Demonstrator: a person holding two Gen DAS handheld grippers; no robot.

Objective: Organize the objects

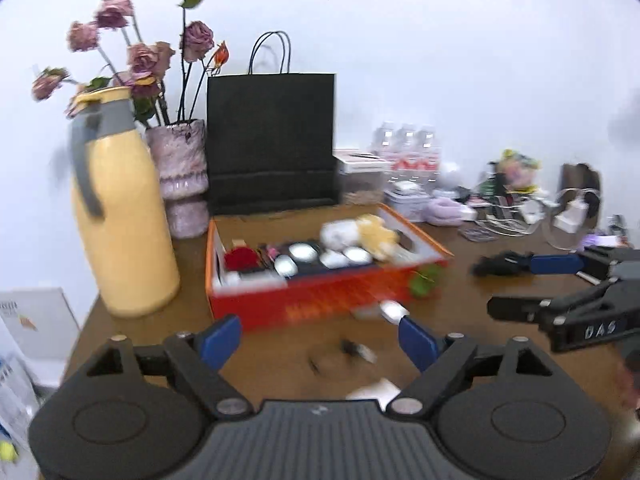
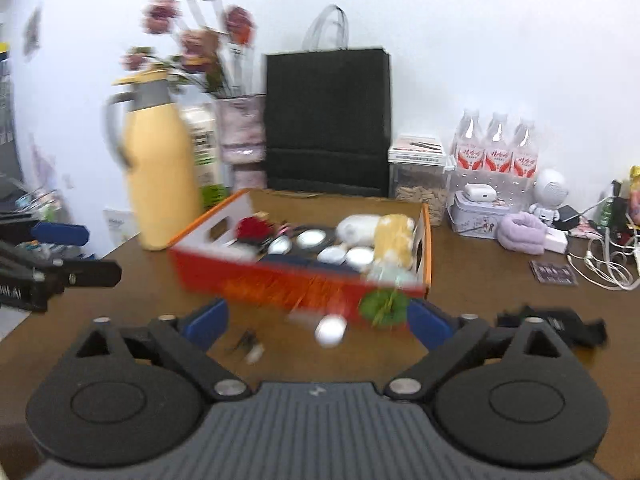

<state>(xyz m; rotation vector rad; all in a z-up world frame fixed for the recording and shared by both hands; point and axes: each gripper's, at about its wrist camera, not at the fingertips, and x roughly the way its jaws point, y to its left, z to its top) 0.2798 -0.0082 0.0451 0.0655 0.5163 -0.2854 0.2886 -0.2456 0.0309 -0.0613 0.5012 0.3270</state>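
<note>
Tools both spread, nothing held: left tool (image 1: pixel 320 338), right tool (image 2: pixel 316 322). Orange box (image 1: pixel 320 300) sits mid-tabletop (image 1: pixel 460 308), already loaded. I judge I'm between picks; next, the small white piece (image 2: pixel 331 330) before the box. Only right view shows the carton (image 2: pixel 206 152) behind the yellow jug (image 2: pixel 160 168).

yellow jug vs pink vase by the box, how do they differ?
The tall yellow plastic jug is smooth with a grey handle and lid; the mottled pink ceramic vase is shorter, handle-free, open-topped and holds wilted roses. The jug stands nearer the camera. Both are upright on the brown table.
</note>
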